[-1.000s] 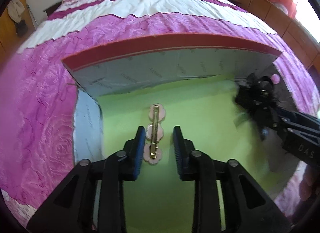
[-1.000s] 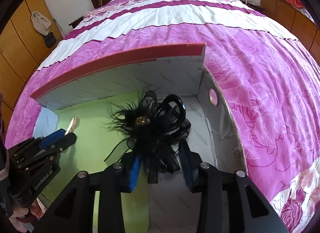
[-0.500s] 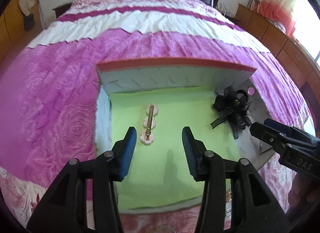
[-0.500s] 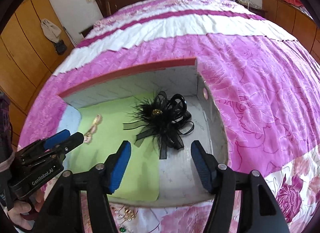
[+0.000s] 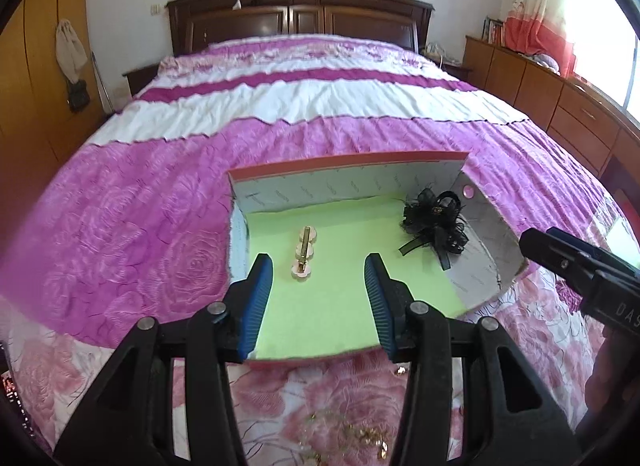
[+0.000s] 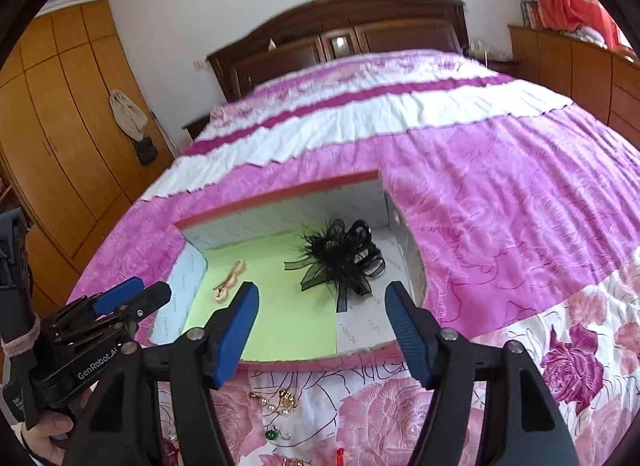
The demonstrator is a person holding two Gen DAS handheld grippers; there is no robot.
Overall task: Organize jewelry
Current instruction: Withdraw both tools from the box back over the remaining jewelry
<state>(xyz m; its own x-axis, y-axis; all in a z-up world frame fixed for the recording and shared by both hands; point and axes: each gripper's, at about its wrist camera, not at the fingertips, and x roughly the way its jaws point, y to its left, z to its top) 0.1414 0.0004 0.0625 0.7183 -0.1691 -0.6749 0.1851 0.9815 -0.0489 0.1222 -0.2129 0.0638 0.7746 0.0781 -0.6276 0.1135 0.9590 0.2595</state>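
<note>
An open shallow box (image 5: pixel 348 159) with a red rim and a green liner lies on the bed. Inside it, a pink flower hair clip (image 5: pixel 303 254) with a gold bar rests at the left and a black feather bow (image 5: pixel 434 225) at the right. My left gripper (image 5: pixel 318 266) hovers open above the box's near half, nothing between its jaws. In the right wrist view the clip (image 6: pixel 229 282) and bow (image 6: pixel 340 256) lie beyond my right gripper (image 6: pixel 322 294), whose jaws are opening and hold nothing. Loose gold jewelry (image 6: pixel 280 398) lies on the bedspread in front of the box.
The pink and white bedspread (image 5: pixel 320 105) stretches to a dark wooden headboard (image 5: pixel 300 13). A wooden wardrobe (image 6: pixel 60 145) stands at the left and low cabinets (image 5: pixel 560 105) at the right. A green-stone piece (image 6: pixel 273 434) lies among the loose jewelry near the bed's front edge.
Both grippers opened, let go of the clip and the bow, and pulled back and up from the box. The clip and bow now lie alone on the box floor.
</note>
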